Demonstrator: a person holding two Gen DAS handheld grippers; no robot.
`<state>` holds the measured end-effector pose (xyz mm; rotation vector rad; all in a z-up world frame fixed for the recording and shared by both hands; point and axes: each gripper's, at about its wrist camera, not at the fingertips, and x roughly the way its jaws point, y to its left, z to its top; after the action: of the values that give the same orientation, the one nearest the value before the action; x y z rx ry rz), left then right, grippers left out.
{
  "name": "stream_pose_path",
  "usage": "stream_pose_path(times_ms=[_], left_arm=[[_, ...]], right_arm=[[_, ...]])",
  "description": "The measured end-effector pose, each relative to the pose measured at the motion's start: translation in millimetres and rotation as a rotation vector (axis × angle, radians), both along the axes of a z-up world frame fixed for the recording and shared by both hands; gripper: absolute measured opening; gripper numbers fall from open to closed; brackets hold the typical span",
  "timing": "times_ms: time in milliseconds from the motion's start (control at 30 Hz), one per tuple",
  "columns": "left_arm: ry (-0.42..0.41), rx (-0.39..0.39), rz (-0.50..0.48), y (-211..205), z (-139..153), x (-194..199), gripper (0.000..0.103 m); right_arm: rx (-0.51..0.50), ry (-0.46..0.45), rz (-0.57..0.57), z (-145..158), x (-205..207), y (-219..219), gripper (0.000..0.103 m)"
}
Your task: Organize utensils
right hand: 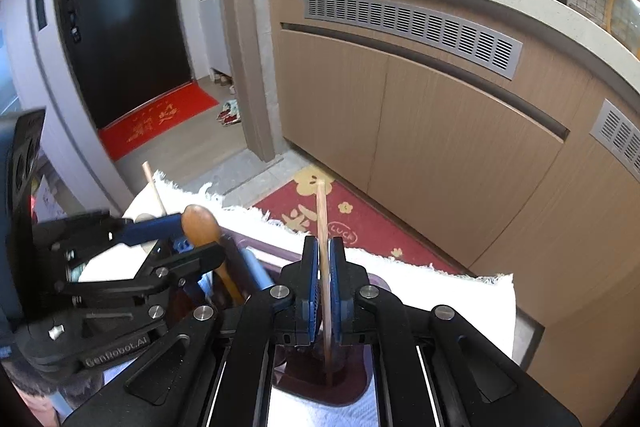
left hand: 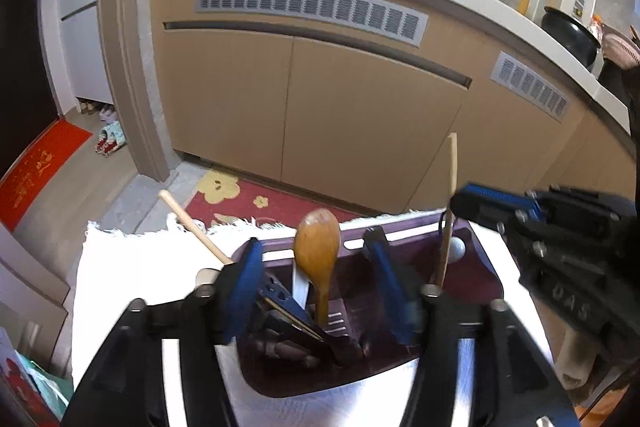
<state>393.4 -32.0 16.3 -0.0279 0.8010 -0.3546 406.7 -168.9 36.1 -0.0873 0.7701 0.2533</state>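
Left tongs point(left hand: 316, 279) spread apart; right tongs point(right hand: 324, 279) pinched together, both angled downward.

You can count one dark purple plastic utensil holder point(left hand: 476, 267) on the white fringed cloth point(left hand: 132, 267). You have one brown wooden spoon point(left hand: 318, 247) standing in it. You can see two thin pale wooden sticks: one point(left hand: 448, 211) near the holder's right edge, one point(left hand: 192, 223) by its left edge. There is one small white ball-shaped thing point(left hand: 458, 247) at the holder's far edge. You hold two black grippers with blue pads, one point(left hand: 316, 287) and two point(right hand: 323, 287).
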Motion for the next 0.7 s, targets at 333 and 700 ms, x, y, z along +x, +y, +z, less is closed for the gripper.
stream_pose_path(times_ms=[333,700], left_arm=[[-0.146,-0.038,0.112,37,28,-59,0.095],[-0.208,-0.020,0.166,45,5,-183,0.102]], right_arm=[[0.034,-0.154,-0.118,14,-73,-22,0.073],[0.213,-0.169,-0.237,-16,-190,-50,0.079]])
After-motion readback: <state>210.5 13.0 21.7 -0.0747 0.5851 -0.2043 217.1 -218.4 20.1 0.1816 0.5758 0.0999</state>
